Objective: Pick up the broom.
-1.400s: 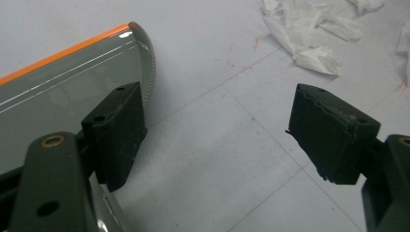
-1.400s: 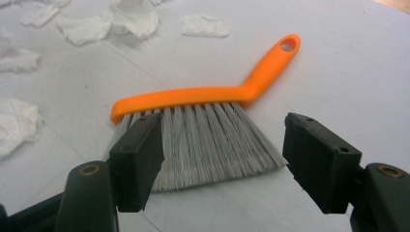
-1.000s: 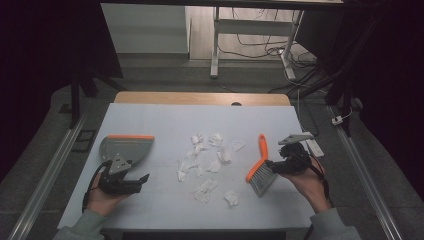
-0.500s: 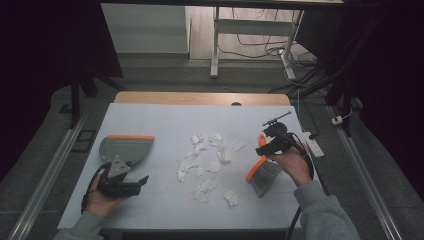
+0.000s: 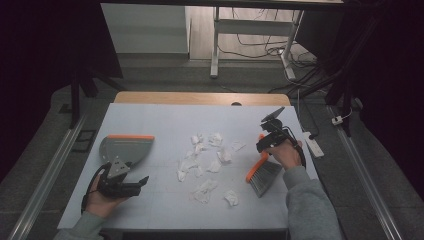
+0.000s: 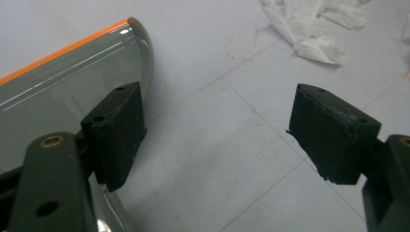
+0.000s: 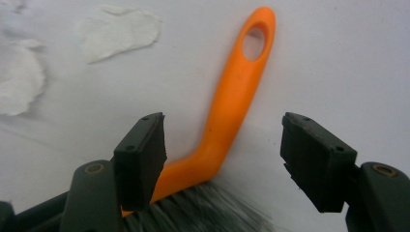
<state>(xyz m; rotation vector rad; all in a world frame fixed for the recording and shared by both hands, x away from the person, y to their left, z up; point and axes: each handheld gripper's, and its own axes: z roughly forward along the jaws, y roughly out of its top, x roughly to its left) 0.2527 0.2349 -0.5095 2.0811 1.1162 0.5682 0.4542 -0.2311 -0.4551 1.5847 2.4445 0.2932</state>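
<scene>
Partly hidden brush (image 5: 262,175) under right tool (image 5: 266,141)

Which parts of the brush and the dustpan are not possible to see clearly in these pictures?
- Brush bristles: right gripper view, cut off by the bottom edge.
- Dustpan: left gripper view, cut off by the left edge; the near jaw covers part.
- Brush handle: high view, partly behind the right gripper.

Count, on bench: 1 dustpan (image 5: 126,149), grey w/ orange edge, beside the left gripper's fingers. 1 hand brush (image 5: 262,174), orange handle, under the right gripper's fingers. Crumpled white paper scraps (image 5: 202,191): approx. 9–10 pcs, clustered between the two sets of fingers; exact no. unclear.
</scene>
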